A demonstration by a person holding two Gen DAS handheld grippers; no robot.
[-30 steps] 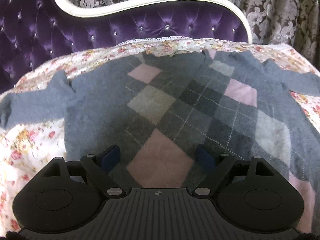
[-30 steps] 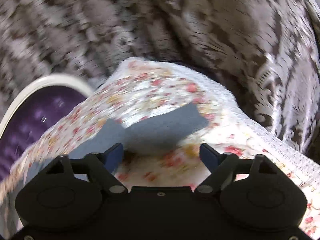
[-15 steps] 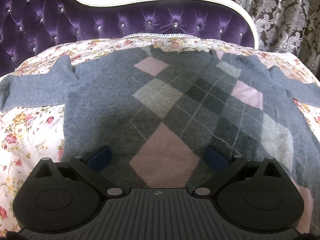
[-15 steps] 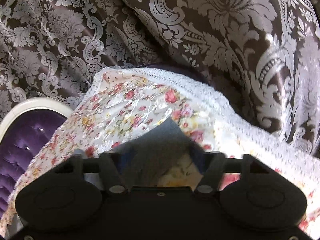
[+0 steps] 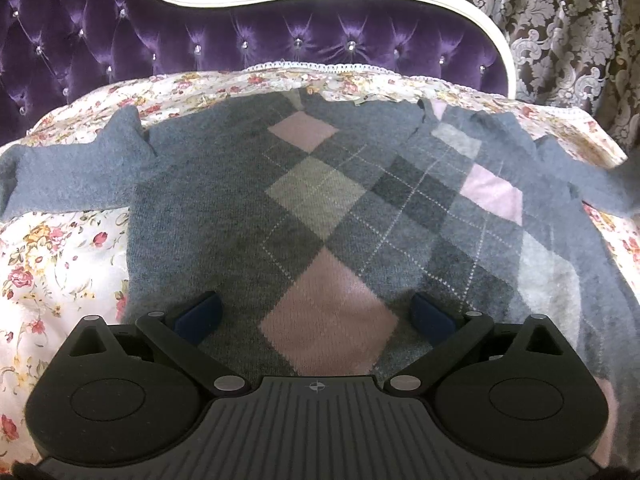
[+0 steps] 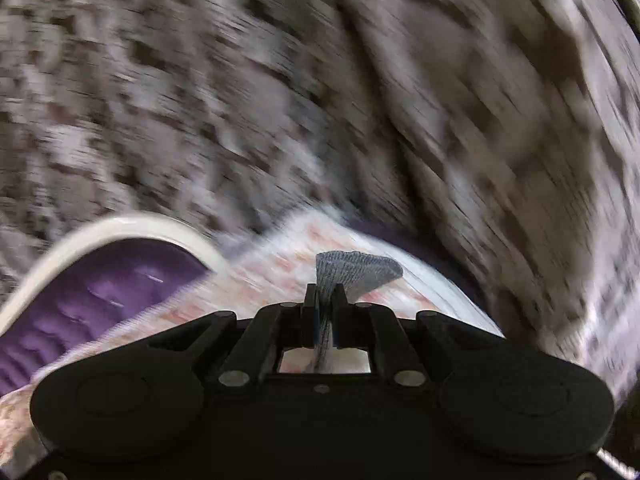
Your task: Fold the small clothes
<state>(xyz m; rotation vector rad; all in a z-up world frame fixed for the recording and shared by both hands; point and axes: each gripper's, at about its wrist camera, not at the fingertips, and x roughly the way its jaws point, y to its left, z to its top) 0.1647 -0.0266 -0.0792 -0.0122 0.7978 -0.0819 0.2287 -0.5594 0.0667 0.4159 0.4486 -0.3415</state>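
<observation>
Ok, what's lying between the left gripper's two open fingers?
In the left wrist view, only the grey argyle knit sweater lies between the left gripper's blue fingertips: its pink diamond patch fills the gap.

Both tools are matte black plastic: the left gripper (image 5: 316, 314) has navy blue pads (image 5: 198, 314), round side discs, silver screw heads, and a ribbed grey plate with a small crosshair mark. The right gripper (image 6: 325, 312) shows the same black linkages and silver screws.
</observation>
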